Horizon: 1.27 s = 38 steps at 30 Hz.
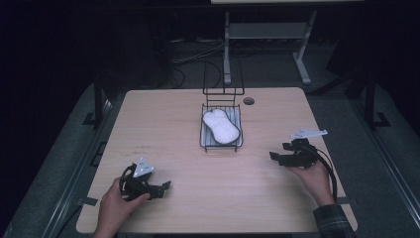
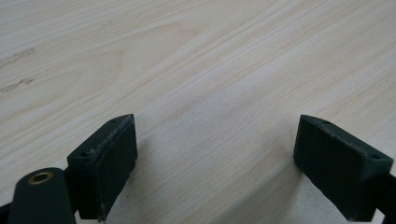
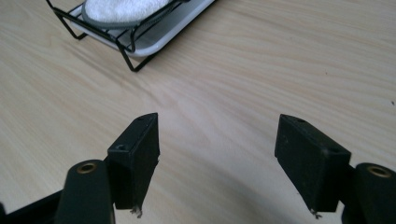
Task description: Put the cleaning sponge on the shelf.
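Observation:
A white peanut-shaped sponge [image 1: 221, 125] lies in a black wire rack [image 1: 221, 145] with a pale tray under it, at the table's far middle. In the right gripper view the rack's corner [image 3: 130, 46] and the sponge [image 3: 122, 9] sit at the top left. My right gripper [image 1: 275, 157] is low over the table to the right of the rack, open, with bare wood between its pads [image 3: 135, 154]. My left gripper [image 1: 166, 186] rests near the front left, a hand around it, also open over bare wood, its pads [image 2: 109, 161] wide apart.
The light wooden table [image 1: 163, 129] has a round cable hole [image 1: 248, 100] behind the rack. A tall wire frame [image 1: 223, 79] rises at the rack's back. Beyond the far edge stand a metal desk leg [image 1: 227, 44] and cables on a dark floor.

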{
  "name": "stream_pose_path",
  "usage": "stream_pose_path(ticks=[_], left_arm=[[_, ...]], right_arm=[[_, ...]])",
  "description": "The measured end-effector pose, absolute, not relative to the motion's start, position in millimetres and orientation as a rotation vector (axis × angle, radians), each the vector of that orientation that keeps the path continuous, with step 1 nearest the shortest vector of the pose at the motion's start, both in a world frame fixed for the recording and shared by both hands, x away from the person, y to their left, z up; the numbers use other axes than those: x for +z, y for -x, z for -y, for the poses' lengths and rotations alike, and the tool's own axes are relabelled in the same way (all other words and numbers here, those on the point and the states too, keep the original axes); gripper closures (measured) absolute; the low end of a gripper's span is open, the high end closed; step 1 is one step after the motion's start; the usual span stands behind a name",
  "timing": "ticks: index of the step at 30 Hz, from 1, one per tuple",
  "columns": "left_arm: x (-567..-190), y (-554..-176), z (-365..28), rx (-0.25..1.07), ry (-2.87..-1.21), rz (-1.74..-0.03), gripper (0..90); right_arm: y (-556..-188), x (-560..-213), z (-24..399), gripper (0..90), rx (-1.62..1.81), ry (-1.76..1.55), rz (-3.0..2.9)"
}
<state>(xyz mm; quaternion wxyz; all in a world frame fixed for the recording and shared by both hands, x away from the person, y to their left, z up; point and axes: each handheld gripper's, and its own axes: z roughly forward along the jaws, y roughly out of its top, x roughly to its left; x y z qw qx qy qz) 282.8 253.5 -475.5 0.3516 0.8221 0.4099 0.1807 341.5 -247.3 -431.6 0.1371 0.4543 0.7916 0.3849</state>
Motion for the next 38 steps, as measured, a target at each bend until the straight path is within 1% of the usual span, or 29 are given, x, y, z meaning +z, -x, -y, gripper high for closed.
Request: stream_pose_path(ticks=[10,23,32,38], left_arm=[[-475.6,-282.6,-253.4,0.470,-2.126,-1.063,12.7],[-475.6,-282.4,-253.3,0.470,-2.124,-1.066,12.7],[-475.6,-282.4,-253.3,0.471,-2.125,-1.066,12.7],[-475.6,-282.4,-253.3,0.470,-2.125,-1.066,12.7]], right_arm=[[-316.2,-441.1,260.1,26.2,1.089,-1.299,-2.309],[-285.5,-458.3,272.5,25.3,1.030,-1.312,-2.335],[-279.3,-468.1,277.9,25.3,0.961,-1.314,-2.358],[-277.9,-471.9,278.0,23.6,0.945,-1.307,-2.353]])
